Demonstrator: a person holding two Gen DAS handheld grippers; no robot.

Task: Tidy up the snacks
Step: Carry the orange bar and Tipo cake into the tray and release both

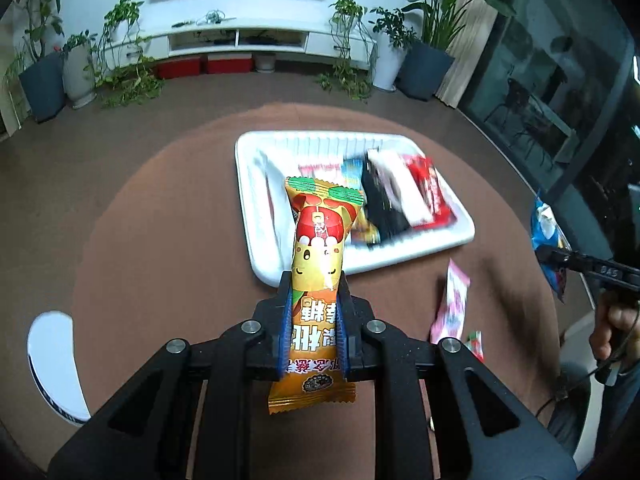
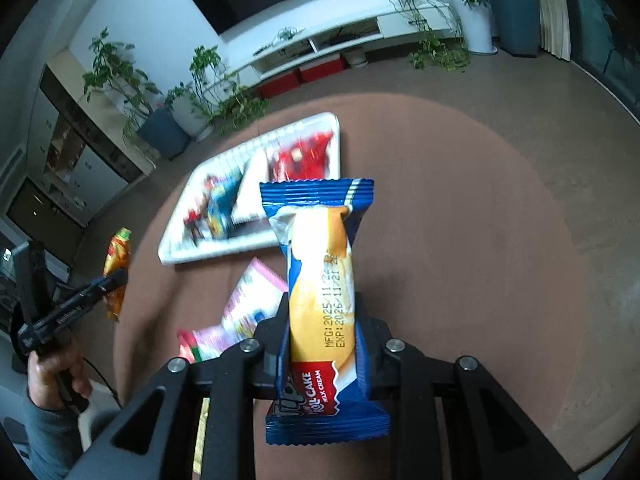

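Wrappers first: from the left wrist, the left gripper (image 1: 316, 316) has its jaws pinching an orange candy bar (image 1: 316, 248), light and crinkly, held mid-length above the table (image 1: 160, 240); white tray (image 1: 256, 240) at one o'clock, contents blurred. From the right wrist, the right gripper (image 2: 322, 344) has its jaws squeezing a soft blue roll cake (image 2: 320, 280); a pink packet (image 2: 248, 304) at nine o'clock is smeared.

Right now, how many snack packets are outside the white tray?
4: an orange packet in the left hand-held gripper, a blue cake packet in the right hand-held gripper, and pink and red-green packets on the table. Others may be hidden.
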